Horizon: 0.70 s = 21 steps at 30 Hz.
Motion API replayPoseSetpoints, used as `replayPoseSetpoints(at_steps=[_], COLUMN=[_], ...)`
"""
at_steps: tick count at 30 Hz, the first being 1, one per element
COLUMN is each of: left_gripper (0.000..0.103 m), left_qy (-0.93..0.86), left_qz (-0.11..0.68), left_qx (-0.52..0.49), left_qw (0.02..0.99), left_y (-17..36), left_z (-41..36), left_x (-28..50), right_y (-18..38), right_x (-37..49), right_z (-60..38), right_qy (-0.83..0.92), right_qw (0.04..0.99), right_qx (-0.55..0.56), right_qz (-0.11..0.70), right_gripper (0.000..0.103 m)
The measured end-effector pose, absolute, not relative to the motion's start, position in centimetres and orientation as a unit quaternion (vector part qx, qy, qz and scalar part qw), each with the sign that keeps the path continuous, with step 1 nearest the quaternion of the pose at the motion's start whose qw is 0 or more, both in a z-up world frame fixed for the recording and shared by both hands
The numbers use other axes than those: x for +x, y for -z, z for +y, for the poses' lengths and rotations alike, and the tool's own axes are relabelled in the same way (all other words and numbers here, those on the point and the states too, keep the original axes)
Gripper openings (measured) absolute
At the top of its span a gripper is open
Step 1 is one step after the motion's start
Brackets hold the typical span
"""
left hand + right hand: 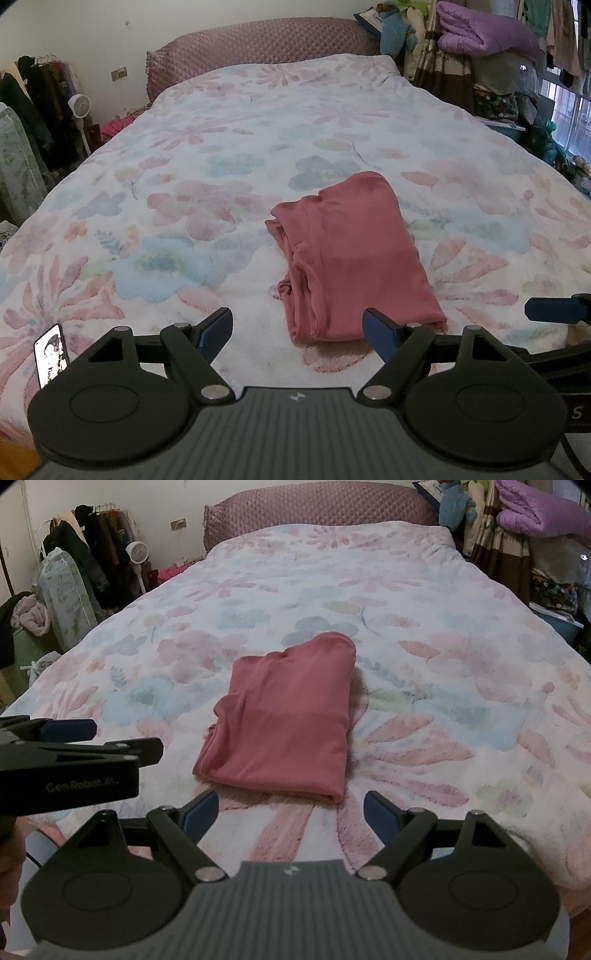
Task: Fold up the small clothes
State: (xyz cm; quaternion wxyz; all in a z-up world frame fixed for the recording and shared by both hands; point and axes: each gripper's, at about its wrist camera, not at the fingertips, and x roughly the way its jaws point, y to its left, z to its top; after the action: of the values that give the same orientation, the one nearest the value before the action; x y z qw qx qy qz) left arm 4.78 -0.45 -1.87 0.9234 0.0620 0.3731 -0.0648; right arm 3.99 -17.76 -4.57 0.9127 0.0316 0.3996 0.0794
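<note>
1. Lying on the flowered bedspread, the pink garment is already a compact, layered rectangle, in the near half of the bed on the side away from the pink headboard.
2. Judging from that shape, the folding of this piece looks finished or nearly so; the stacked edges on its left side sit a little uneven, so a last smoothing or 1 more fold may remain. No other small clothes waiting on the bedspread are visible.
3. Its long axis runs from the near edge of the bed toward the headboard, leaning slightly to the right at the far end as the left wrist view shows it. The rounded, folded end points toward the headboard; the straighter end with layered edges faces the grippers.
4. The left gripper hovers just in front of the garment's near end, its 2 blue fingers spread wide and holding nothing.
5. The right gripper also sits just short of the garment's near end, fingers wide apart and empty, not touching the cloth.
6. A phone lies on the bedspread, well to the left of the garment.
</note>
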Motion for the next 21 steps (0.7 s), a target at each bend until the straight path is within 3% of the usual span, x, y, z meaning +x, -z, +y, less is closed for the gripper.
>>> replayPoseSetpoints(at_steps=[21], left_gripper=[0.092], left_qy=[0.066], left_qz=[0.375], left_qx=[0.047], left_qw=[0.923], left_y=[1.96], left_z=[-0.26], left_x=[4.66], right_y=[4.78], right_x=[3.96], right_z=[-17.85], right_qy=[-0.08], right_qw=[0.91], right_qx=[0.034], right_qz=[0.405], right_gripper=[0.082])
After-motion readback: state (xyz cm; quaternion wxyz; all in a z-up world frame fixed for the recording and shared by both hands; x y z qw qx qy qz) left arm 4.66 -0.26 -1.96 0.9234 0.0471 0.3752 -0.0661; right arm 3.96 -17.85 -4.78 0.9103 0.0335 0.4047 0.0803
